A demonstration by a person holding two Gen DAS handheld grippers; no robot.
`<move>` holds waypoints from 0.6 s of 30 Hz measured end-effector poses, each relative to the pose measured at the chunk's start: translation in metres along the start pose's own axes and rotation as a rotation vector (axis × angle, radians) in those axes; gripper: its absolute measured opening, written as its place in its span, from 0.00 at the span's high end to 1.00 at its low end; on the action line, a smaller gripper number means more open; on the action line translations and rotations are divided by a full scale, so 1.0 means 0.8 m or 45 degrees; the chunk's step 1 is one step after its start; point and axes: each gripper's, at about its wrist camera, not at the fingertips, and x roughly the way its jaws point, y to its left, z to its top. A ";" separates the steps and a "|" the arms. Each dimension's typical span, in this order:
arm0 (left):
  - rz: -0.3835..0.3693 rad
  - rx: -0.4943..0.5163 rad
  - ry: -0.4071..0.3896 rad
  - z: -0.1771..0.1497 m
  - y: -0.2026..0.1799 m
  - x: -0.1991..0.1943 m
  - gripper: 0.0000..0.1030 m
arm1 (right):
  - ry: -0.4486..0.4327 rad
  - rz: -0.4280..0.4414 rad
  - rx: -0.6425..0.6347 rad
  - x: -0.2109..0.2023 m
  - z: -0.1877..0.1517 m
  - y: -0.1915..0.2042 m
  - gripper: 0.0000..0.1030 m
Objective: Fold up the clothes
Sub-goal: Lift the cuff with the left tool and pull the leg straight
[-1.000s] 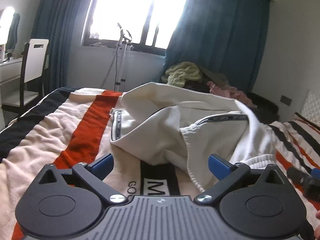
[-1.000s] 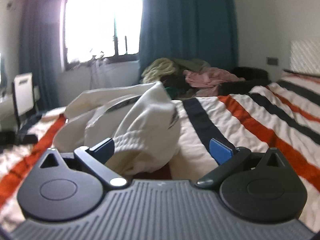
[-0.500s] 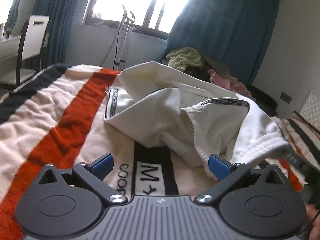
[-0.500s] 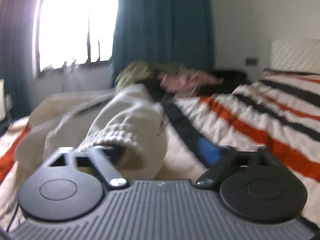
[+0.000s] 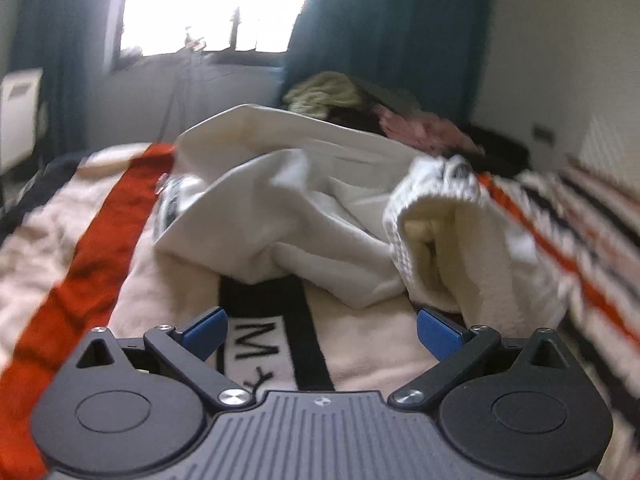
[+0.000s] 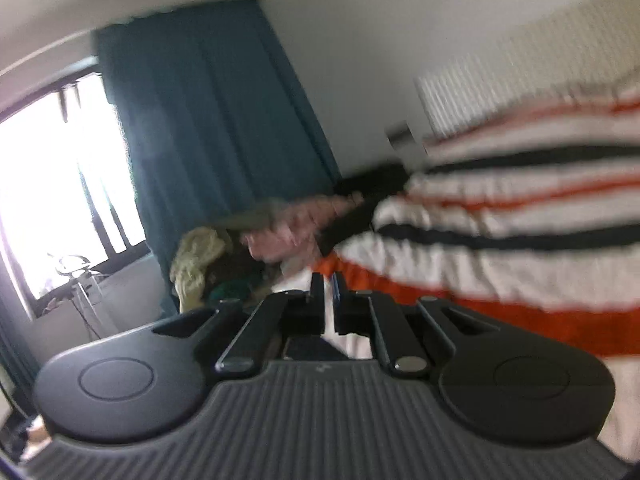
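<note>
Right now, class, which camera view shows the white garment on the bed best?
The left wrist view: the crumpled white garment fills its middle, lying on the striped blanket ahead of the open left tool. The right wrist view shows none of it, only blurred blanket and curtain.

Cream-white garment (image 5: 288, 200) — blanket (image 5: 72, 248) striped cream, orange, black — curtains (image 6: 208, 128) teal.
</note>
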 end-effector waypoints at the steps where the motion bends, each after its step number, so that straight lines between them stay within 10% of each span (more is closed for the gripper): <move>1: 0.027 0.090 0.004 -0.001 -0.011 0.011 0.01 | 0.000 -0.015 0.031 -0.002 0.006 -0.008 0.94; 8: 0.062 0.340 -0.134 0.029 -0.044 0.058 0.01 | 0.202 -0.050 0.137 0.019 -0.009 -0.031 0.88; 10: 0.038 0.385 -0.177 0.042 -0.058 0.072 0.01 | 0.227 -0.031 0.162 0.028 -0.014 -0.036 0.68; 12: 0.058 0.430 -0.202 0.053 -0.073 0.091 0.01 | 0.248 -0.004 0.187 0.037 -0.018 -0.040 0.21; 18: 0.083 0.386 -0.271 0.087 -0.102 0.117 0.11 | 0.217 -0.007 0.158 0.052 -0.030 -0.036 0.18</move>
